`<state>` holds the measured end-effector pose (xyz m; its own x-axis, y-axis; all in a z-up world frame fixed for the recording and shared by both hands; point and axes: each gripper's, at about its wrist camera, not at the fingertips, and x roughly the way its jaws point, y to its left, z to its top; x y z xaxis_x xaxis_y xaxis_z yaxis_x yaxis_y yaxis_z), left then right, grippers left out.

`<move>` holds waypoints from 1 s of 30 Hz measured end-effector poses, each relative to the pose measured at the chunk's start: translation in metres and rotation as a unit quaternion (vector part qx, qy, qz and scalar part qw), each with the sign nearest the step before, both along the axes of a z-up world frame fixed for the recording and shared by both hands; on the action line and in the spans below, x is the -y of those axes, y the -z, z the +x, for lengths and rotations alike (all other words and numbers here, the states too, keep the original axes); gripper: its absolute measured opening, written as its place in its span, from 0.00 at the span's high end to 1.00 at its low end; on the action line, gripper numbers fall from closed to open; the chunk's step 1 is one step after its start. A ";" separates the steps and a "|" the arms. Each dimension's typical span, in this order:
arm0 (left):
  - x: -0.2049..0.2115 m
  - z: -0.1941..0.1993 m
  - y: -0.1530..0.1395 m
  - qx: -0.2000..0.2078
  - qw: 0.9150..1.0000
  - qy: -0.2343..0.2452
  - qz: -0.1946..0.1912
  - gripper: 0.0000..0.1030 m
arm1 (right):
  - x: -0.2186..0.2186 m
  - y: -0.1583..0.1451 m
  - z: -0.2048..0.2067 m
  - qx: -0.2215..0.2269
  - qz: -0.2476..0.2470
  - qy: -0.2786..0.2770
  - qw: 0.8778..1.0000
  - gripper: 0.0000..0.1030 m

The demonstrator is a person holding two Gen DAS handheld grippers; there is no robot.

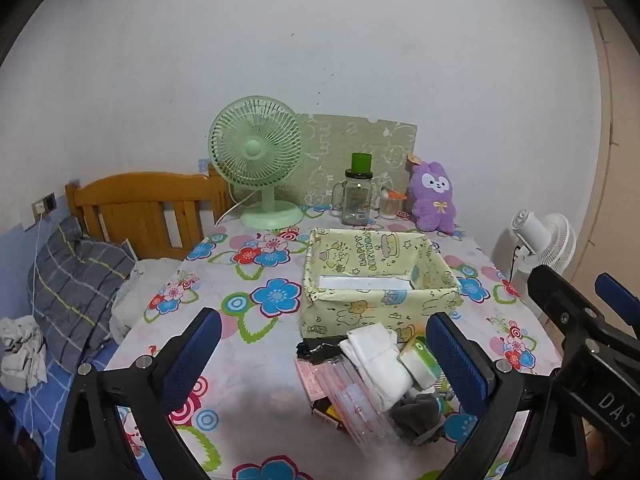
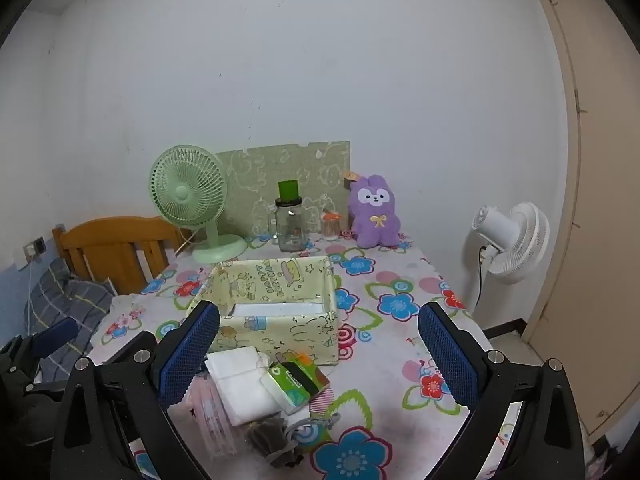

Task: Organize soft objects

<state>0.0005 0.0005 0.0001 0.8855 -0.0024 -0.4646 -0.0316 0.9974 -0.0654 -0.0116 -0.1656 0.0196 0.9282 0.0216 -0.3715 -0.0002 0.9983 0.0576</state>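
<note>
A yellow-green fabric storage box (image 1: 376, 312) (image 2: 276, 332) stands open in the middle of the flowered table. In front of it lies a pile: folded white cloth (image 1: 380, 364) (image 2: 240, 388), a green tissue pack (image 1: 420, 360) (image 2: 290, 386), pink plastic packets (image 1: 344, 400) (image 2: 210, 416), a grey cloth (image 1: 416, 414) (image 2: 274, 436) and something black (image 1: 318, 350). My left gripper (image 1: 324, 364) is open above the pile's left part. My right gripper (image 2: 320, 360) is open over the pile. The right gripper also shows in the left wrist view (image 1: 592, 316).
At the table's back stand a green desk fan (image 1: 258, 160) (image 2: 192, 200), a glass jar with green lid (image 1: 358, 192) (image 2: 290, 220), a swab holder (image 1: 390, 202) and a purple plush (image 1: 434, 198) (image 2: 374, 212). A bed with pillow (image 1: 76, 280) is left, a white floor fan (image 2: 508, 240) right.
</note>
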 end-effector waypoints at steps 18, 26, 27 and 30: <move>0.016 0.007 -0.001 0.001 1.000 0.004 0.014 0.00 | 0.005 0.001 0.003 -0.004 0.008 0.004 1.000 0.02; 0.015 0.008 -0.002 0.003 1.000 0.002 0.015 0.00 | 0.004 0.003 0.004 -0.003 0.009 0.003 1.000 0.02; 0.014 0.009 -0.002 0.003 1.000 0.003 0.014 0.00 | 0.004 0.003 0.005 -0.003 0.009 0.002 1.000 0.02; 0.014 0.009 -0.002 0.003 1.000 0.003 0.014 0.00 | 0.003 0.002 0.005 -0.003 0.009 0.003 1.000 0.02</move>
